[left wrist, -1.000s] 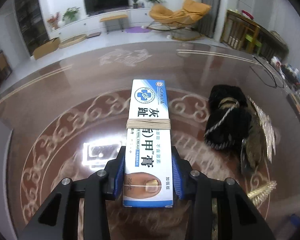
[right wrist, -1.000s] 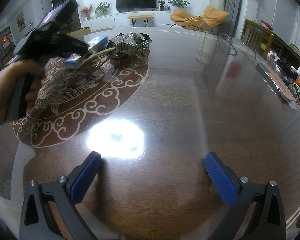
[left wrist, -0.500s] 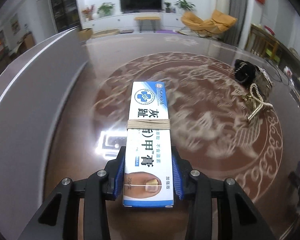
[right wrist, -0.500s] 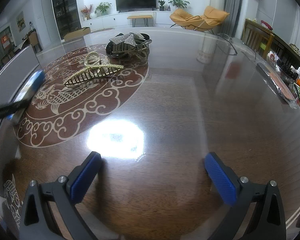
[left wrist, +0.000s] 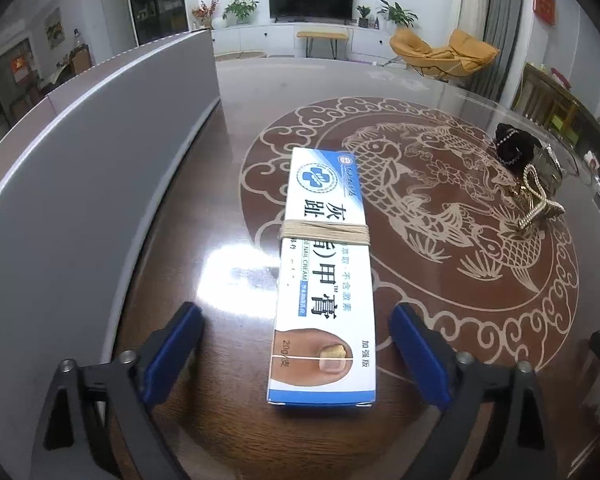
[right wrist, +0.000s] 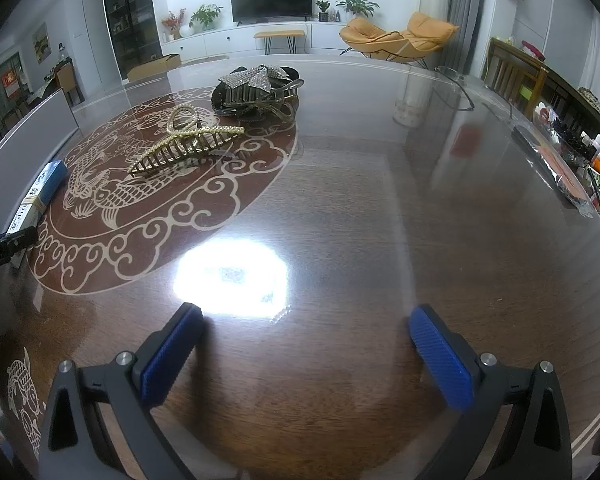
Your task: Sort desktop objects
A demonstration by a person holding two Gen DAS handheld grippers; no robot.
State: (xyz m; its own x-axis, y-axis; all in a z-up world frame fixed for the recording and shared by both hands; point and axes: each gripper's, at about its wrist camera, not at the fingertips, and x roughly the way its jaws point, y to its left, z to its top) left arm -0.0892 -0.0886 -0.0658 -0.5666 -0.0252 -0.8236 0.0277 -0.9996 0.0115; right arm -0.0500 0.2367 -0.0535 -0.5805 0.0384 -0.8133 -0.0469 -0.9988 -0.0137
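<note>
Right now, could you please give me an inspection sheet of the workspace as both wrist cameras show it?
Surface: glossy dark table with a carp medallion and lamp glare.
Job's things: nail cream box, rubber-banded, lying flat beside the grey panel; gold hair claw on the medallion; rhinestone hair clips piled behind it.
Clutter: eyeglasses at the far right; small items along the right edge.
Grippers: left tongs opening, pads clear of the box lying between them; right tongs open, nothing between them.
Cables: nothing seen.
Surroundings: living room with television, plants, orange chair.
</note>
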